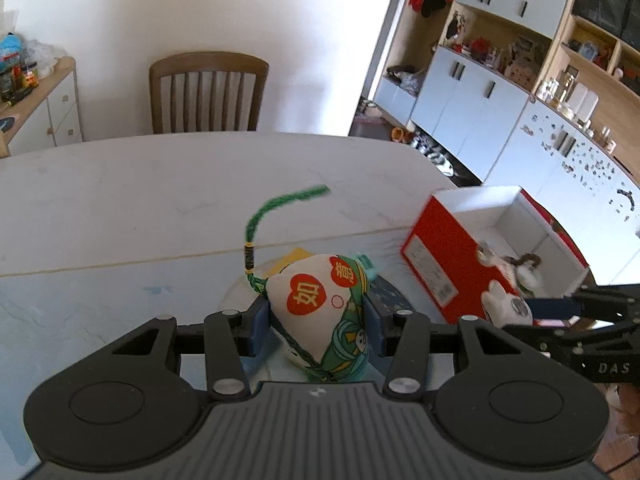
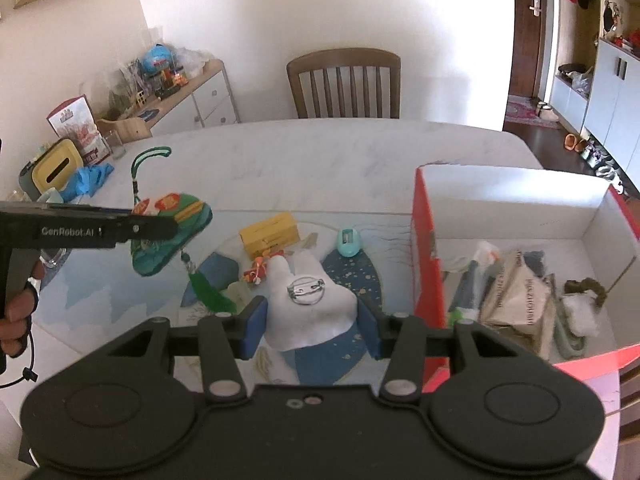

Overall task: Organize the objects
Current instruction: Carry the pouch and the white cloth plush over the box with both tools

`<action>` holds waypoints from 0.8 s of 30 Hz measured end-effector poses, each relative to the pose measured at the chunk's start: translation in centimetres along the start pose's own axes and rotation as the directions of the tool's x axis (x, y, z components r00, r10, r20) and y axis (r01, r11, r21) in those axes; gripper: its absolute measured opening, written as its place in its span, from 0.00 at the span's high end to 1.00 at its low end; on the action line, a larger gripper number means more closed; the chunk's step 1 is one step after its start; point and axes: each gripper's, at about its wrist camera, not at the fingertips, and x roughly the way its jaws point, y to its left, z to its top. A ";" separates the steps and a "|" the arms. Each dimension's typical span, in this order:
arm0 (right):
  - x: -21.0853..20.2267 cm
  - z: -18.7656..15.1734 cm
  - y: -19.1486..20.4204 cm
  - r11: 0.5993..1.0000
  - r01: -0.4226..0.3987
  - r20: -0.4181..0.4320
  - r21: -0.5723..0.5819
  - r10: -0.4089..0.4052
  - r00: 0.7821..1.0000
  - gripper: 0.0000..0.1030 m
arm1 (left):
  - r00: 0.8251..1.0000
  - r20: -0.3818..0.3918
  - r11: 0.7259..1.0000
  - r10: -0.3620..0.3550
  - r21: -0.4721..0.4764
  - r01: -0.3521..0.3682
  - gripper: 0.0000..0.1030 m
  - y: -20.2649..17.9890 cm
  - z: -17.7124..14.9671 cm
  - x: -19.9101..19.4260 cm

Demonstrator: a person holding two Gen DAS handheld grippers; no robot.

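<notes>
My left gripper point(image 1: 316, 316) is shut on a white and green cloth sachet point(image 1: 320, 300) with red hearts and a green cord point(image 1: 276, 208), held above the table. It shows at the left of the right wrist view point(image 2: 168, 232). My right gripper point(image 2: 312, 320) is shut on a white plush brooch point(image 2: 310, 304) with a metal pin on its back, left of the red box point(image 2: 430, 256). The box point(image 1: 448, 264) is open and holds several items.
A yellow block point(image 2: 270, 234), a teal sharpener point(image 2: 348, 242) and a small orange toy point(image 2: 258, 272) lie on the patterned mat point(image 2: 352, 276). Blue gloves point(image 2: 90, 180) and a yellow tissue box point(image 2: 56, 168) sit far left. A wooden chair point(image 2: 344, 84) stands behind the table.
</notes>
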 end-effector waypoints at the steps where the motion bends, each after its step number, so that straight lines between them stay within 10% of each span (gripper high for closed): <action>1: -0.4 -0.1 -0.3 1.000 0.000 0.004 0.000 0.000 1.000 0.54 | 1.000 -0.008 1.000 0.004 0.005 -0.004 0.54 -0.6 0.1 -0.1; 24: -5.1 -0.3 -12.9 0.994 0.091 0.069 0.058 -0.095 0.993 0.54 | 0.993 -0.002 0.975 -0.118 0.190 0.117 0.54 -16.7 4.9 2.5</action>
